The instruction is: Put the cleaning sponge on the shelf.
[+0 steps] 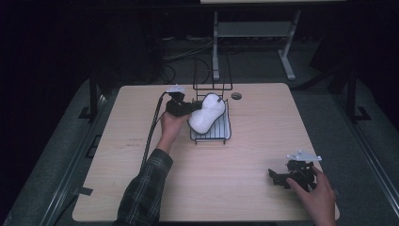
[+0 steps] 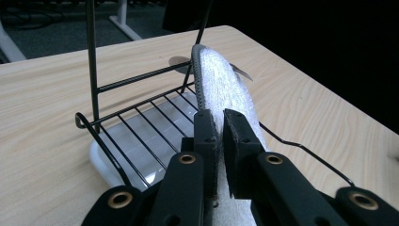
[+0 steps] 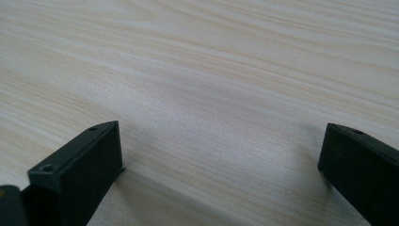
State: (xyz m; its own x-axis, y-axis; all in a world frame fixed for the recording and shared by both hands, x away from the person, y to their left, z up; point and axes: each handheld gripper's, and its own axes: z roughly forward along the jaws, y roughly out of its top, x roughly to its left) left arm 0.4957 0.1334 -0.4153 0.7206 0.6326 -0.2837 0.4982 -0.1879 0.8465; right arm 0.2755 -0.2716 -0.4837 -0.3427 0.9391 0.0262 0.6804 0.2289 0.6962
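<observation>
Right claw [image 1: 278,178], nearest: matte black, blocky jaws spread wide with bare wood between them. It rests low on the desk [image 1: 254,141], held by the right hand [image 1: 316,197] at the near corner. A pale grey three-cornered plate sits on top of it. In the right gripper view the jaw faces are flat, square-edged slabs with small screw holes.

Desk: pale wood laminate with fine straight grain, rounded corners, smooth and dull.

Left claw [image 1: 190,109], farther off, well apart from the right one: jaws closed tight on a white slipper [image 1: 207,113]. The left hand [image 1: 172,123] wraps the body; the sleeve is dark plaid. A black cable trails back from it toward the near edge.

White slipper: soft terry pile, fuzzy, with a rounded outline pinched at the waist. In the left gripper view the slipper [image 2: 226,89] runs straight ahead from the jaws, standing on edge, its rim stitched in grey. A thin layer of it is pinched between the two black pads.

Wire rack [image 1: 211,134], directly under and beyond the left claw: thin black rods, parallel bars forming a shallow tray, with a tall upright wire frame at the far side. A white glossy tray [image 2: 136,150] lies beneath the bars. The slipper hangs above the bars, leaning across them.
</observation>
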